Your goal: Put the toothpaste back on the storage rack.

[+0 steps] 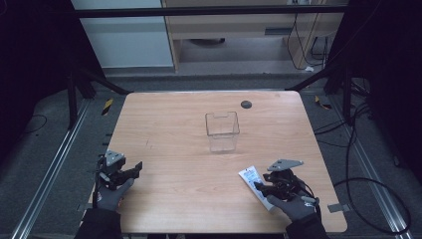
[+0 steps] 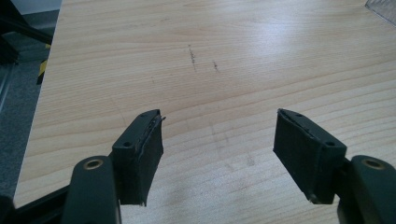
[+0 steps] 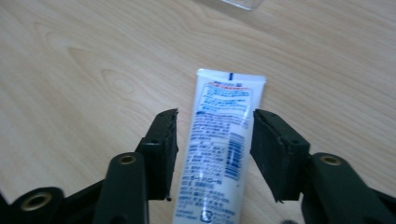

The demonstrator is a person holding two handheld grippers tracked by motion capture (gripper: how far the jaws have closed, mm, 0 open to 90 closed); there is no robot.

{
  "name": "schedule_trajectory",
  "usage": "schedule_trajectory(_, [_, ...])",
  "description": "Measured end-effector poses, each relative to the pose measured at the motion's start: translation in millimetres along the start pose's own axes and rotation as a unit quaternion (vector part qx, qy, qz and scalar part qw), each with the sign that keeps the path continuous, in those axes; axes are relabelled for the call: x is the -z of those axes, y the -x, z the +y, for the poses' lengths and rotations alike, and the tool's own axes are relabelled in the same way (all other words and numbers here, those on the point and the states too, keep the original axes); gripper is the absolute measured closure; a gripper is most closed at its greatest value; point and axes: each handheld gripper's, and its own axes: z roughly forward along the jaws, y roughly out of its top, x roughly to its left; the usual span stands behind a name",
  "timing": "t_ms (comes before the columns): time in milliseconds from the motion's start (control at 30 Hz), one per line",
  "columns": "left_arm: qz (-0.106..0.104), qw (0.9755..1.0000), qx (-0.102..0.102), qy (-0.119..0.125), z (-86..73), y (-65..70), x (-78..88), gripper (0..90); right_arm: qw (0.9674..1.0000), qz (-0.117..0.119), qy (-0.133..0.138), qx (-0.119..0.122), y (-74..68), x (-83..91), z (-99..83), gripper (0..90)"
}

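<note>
A pale wooden tabletop [image 1: 174,129] carries a clear plastic box [image 1: 222,130] standing upright a little beyond its middle, open at the top. A small dark round disc [image 1: 246,104] sits on the wood near the far edge, behind and to the right of the box.

At the near left, a gloved hand [image 1: 110,194] holds the left gripper [image 1: 133,169] low over the tabletop, pointing toward the right. In the left gripper view its jaws stand wide apart with bare wood between them [image 2: 217,140], marked by a few faint dark scratches farther off.

At the near right, the other gloved hand [image 1: 293,205] holds the right gripper [image 1: 259,186] over a white tube [image 1: 251,178] that lies flat on the tabletop, its flat crimped end pointing toward the far left. In the right gripper view the tube [image 3: 219,149] runs lengthwise between the two jaws, printed face up with blue and red text and a barcode. The jaws stand at a moderate width, one on each side of the tube, with a thin strip of wood visible between each pad and the tube's edge, so they are not clamped on it. The tube lies well apart from the box, to its near right.
</note>
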Motion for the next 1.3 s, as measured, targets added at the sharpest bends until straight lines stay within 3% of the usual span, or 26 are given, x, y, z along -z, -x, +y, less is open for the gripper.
schedule_trajectory(167, [0.0, 1.0, -0.001, -0.001, -0.3, -0.1, -0.4, 31.4, 0.9992, -0.034, -0.001, -0.019, 3.4, 2.3, 7.4, 45.8])
schedule_trajectory(467, [0.0, 1.0, -0.003, -0.001, 0.5, 0.0, -0.5, 31.2, 0.9983, -0.053, -0.005, -0.025, 7.1, -4.3, 25.2, 41.1])
schedule_trajectory(700, [0.0, 1.0, -0.003, -0.001, 0.5, 0.0, -1.2, 31.1, 0.998, -0.055, -0.02, -0.024, 7.0, -11.5, 31.7, 39.6])
schedule_trajectory(1300, [0.0, 1.0, -0.004, -0.003, 0.3, 0.0, -1.1, 31.1, 0.9942, -0.033, -0.099, -0.025, 2.6, -42.5, 29.2, 37.1])
